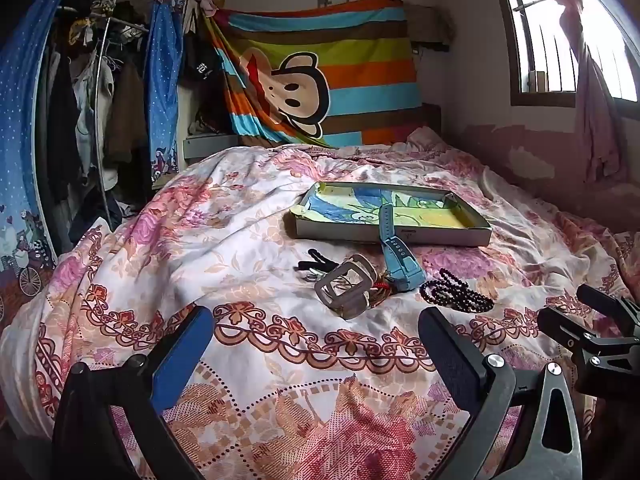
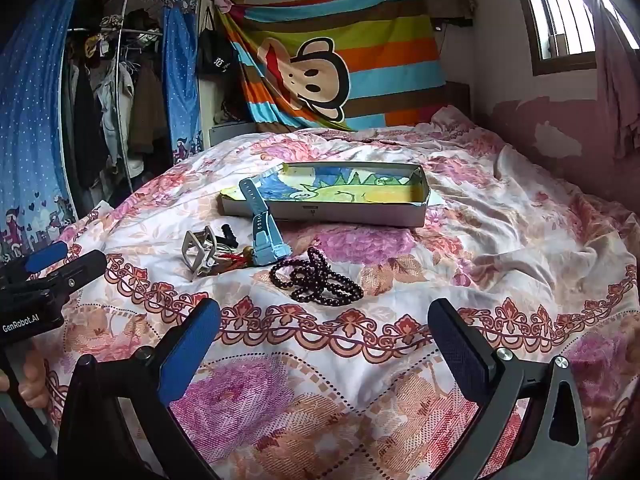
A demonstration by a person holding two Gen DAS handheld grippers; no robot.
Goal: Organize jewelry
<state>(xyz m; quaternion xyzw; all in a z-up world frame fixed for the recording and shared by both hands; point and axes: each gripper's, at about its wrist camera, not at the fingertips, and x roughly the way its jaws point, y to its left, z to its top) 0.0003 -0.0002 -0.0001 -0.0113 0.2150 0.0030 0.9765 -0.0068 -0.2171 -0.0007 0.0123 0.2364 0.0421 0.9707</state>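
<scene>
Both grippers, left (image 1: 316,344) and right (image 2: 324,340), tilt downward over the bedspread (image 1: 248,216), fingers spread, empty.

Your left gripper (image 1: 316,344) and right gripper (image 2: 324,336) both hang side by side, tilted downward, jaws spread wide with nothing between them.

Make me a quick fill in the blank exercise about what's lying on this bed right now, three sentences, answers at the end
1. The blue watch leans with one strap end on the rim of the shallow ____.
2. The dark beaded bracelets lie on the ____ bedspread.
3. Both the left gripper and the right gripper are empty, jaws wide ____.

Answers: box; floral; open
</scene>
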